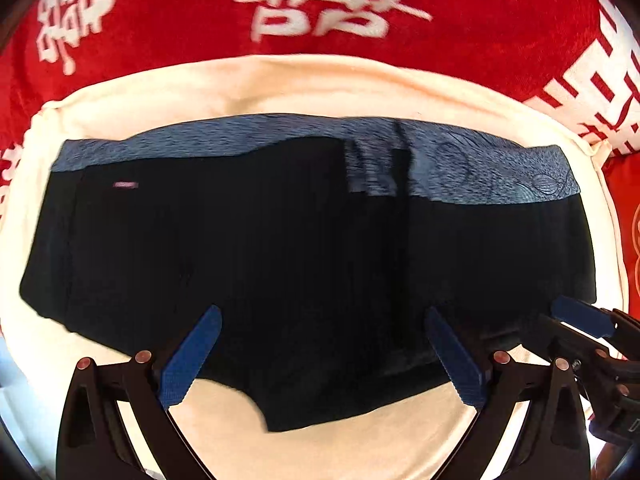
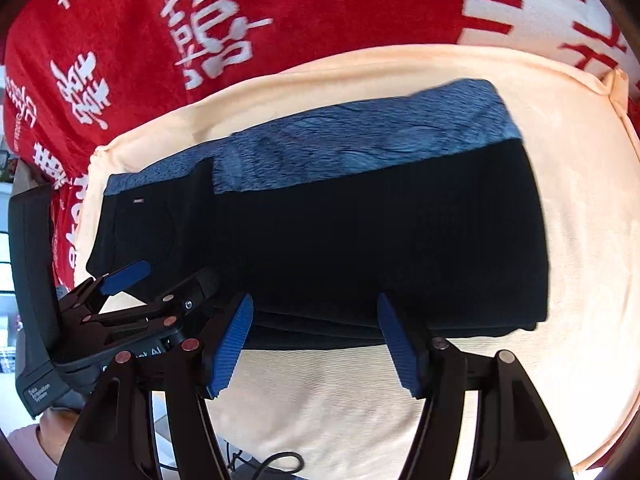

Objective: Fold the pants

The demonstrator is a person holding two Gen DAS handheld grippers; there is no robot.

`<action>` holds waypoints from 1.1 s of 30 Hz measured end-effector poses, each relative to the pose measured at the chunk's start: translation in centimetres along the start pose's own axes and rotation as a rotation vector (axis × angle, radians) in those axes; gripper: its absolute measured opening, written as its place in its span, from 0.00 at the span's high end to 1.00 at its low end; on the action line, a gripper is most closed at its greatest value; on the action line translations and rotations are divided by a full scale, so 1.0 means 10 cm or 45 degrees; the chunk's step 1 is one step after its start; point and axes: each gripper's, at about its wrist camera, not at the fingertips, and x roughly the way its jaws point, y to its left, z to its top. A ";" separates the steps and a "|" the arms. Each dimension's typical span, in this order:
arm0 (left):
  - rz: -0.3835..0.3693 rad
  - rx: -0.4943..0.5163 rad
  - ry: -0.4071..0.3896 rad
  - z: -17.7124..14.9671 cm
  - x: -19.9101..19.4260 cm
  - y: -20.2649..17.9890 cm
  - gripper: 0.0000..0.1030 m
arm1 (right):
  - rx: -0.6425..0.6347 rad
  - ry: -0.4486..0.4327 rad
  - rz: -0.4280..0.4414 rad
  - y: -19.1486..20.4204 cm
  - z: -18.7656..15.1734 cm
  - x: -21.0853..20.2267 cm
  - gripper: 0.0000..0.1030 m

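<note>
Pants (image 1: 304, 240) lying folded into compact dark block with blue waistband at 12 o'clock, centred on cream cushion (image 1: 320, 84). Left gripper (image 1: 320, 356) wide open, empty. Right gripper (image 2: 316, 344) open, empty. Likely nearly done; maybe one fold left.

Left tongs (image 1: 320, 354), right tongs (image 2: 316, 344): black linkage arms, coppery round rivets, ribbed blue pads (image 2: 232, 344); black housing behind, white lettering.
</note>
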 end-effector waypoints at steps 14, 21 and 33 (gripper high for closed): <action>0.075 -0.277 0.007 -0.49 -0.17 1.35 0.01 | -0.261 0.144 -0.275 0.77 0.29 0.62 0.71; 0.017 -0.328 -0.014 -0.66 -0.17 1.58 0.01 | -0.248 0.180 -0.080 0.84 0.26 0.62 0.91; 0.014 -0.342 0.000 -0.70 -0.11 1.68 0.01 | -0.368 0.167 -0.105 1.13 -0.02 0.50 0.64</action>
